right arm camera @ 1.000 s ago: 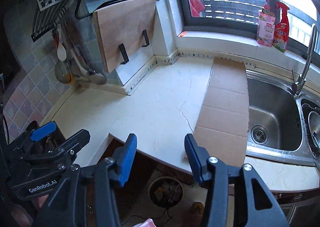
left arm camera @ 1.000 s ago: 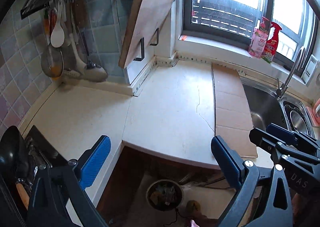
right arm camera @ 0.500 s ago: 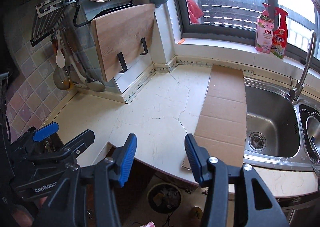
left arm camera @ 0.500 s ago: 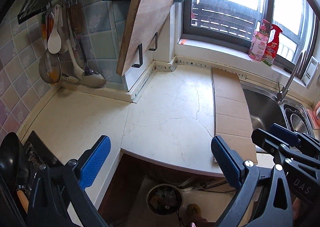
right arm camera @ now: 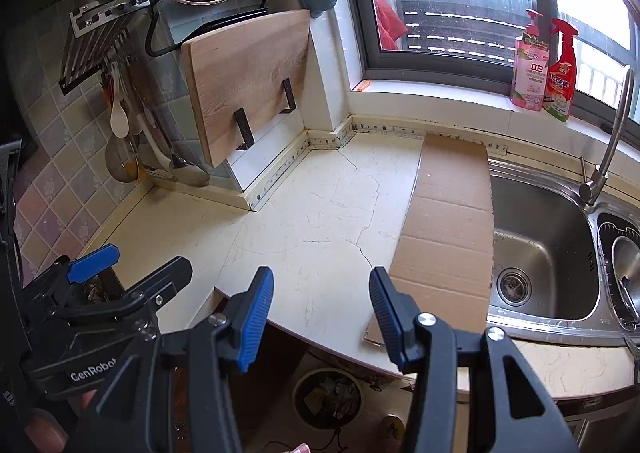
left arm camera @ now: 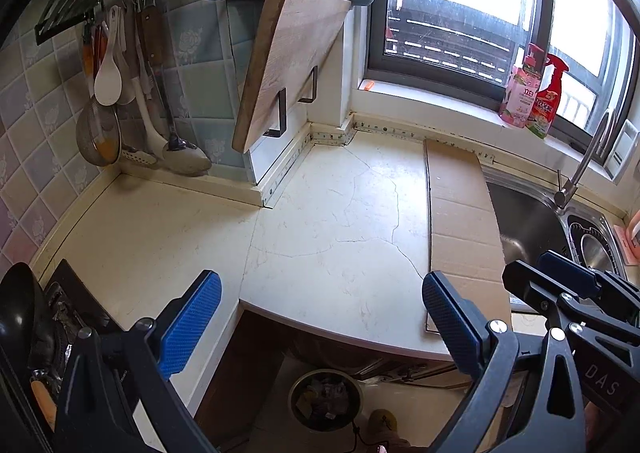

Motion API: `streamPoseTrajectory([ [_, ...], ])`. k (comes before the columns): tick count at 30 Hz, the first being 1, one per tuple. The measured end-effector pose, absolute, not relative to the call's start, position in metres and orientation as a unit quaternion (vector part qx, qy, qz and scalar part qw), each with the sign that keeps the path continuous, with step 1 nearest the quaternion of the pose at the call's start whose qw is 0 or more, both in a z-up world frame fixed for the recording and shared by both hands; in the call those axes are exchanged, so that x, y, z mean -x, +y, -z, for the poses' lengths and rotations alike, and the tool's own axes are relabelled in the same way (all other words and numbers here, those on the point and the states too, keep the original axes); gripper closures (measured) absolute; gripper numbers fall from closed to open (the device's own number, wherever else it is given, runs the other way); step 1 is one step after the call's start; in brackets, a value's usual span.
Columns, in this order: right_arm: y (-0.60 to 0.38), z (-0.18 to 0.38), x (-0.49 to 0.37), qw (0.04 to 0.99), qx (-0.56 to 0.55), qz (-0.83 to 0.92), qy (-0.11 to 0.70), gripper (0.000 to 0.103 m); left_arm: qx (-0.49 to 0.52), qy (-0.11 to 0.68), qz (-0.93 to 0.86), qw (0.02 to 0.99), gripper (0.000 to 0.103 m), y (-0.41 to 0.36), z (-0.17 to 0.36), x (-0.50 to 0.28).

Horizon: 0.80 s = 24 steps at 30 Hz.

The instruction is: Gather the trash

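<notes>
Blue-padded left hand-held gripper [left arm camera: 320,325] seen wide open, empty | right hand-held gripper [right arm camera: 322,317] half open, empty | cardboard strip [right arm camera: 448,229] laid on tabletop [right arm camera: 312,221], long axis away toward window, nearer right gripper | trash bin [right arm camera: 326,397] below on floor.

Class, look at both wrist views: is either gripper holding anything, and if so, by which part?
Nothing is held. The left gripper and the right gripper both stand open with empty space between their blue pads, above the cream stone countertop.

Bin [right arm camera: 326,397] contents perhaps paper, too small, wok [left arm camera: 18,317] cut by left edge
</notes>
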State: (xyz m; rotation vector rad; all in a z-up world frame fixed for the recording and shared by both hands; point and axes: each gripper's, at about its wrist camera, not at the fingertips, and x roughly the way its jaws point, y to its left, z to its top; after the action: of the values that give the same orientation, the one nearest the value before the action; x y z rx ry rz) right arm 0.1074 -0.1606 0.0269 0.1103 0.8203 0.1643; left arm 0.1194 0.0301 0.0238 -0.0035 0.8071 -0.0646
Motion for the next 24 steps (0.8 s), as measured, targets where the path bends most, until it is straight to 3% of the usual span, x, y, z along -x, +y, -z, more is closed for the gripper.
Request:
streamPoseTrajectory([
  [24, -0.168, -0.025, -0.107, 0.913, -0.053, -0.069, 0.398, 0.053, -0.004, 0.400, 0.031, 0.916, 0.003, 0.018, -0.021, -0.123],
])
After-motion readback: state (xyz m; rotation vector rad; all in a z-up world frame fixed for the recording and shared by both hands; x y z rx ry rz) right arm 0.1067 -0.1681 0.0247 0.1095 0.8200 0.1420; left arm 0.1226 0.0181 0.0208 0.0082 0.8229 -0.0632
